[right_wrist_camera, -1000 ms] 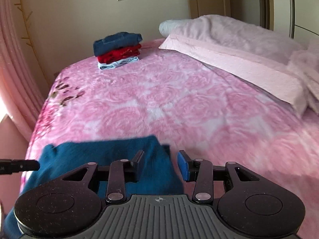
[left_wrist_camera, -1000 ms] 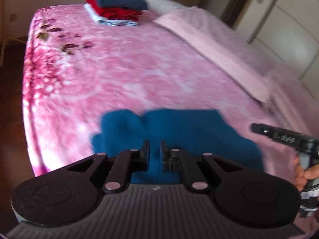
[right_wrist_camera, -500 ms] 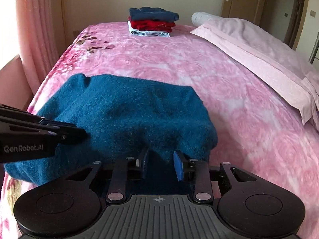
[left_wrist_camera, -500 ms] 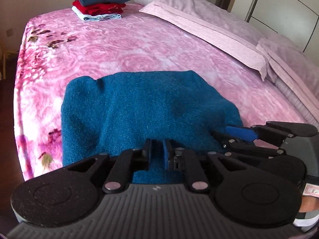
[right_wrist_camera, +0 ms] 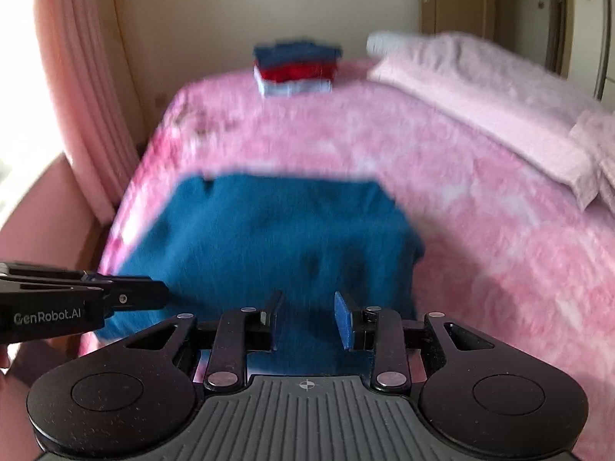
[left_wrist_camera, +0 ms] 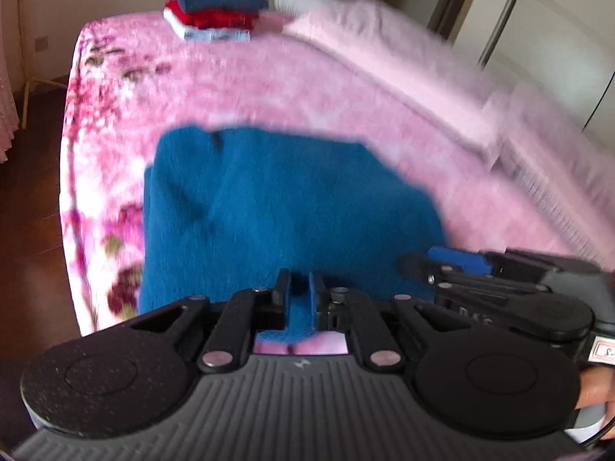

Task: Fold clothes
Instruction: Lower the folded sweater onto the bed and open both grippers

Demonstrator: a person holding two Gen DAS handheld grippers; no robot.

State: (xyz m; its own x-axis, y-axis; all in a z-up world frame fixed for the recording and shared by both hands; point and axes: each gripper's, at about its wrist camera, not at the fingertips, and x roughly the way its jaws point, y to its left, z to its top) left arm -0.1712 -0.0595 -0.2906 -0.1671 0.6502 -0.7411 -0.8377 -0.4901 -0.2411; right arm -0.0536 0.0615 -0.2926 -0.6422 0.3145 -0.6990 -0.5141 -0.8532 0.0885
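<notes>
Item: blue garment (left_wrist_camera: pixel 284 207), knit, lying part-folded on the near corner of the bed (left_wrist_camera: pixel 238 88), its near hem at the bed edge. A stack (left_wrist_camera: pixel 215 11) of folded clothes sits well apart at the far corner, beside the pillow (right_wrist_camera: pixel 480 84).

Risk: the hem is thick and doubled. A pinch on the top layer alone would likely let the lower layer sag and skew the fold. The garment also lies close to the bed edge, so a pull toward the person could drag it off. Both views are blurred, so layer count is a guess.

Left gripper (left_wrist_camera: pixel 300 296): jaws nearly together and closing, with a strip of blue cloth between the pads; it appears to pinch the hem.

Right gripper (right_wrist_camera: pixel 307 319): jaws part-spread over the right side of the garment, cloth visible in the gap; whether the pads press on it I cannot tell.
</notes>
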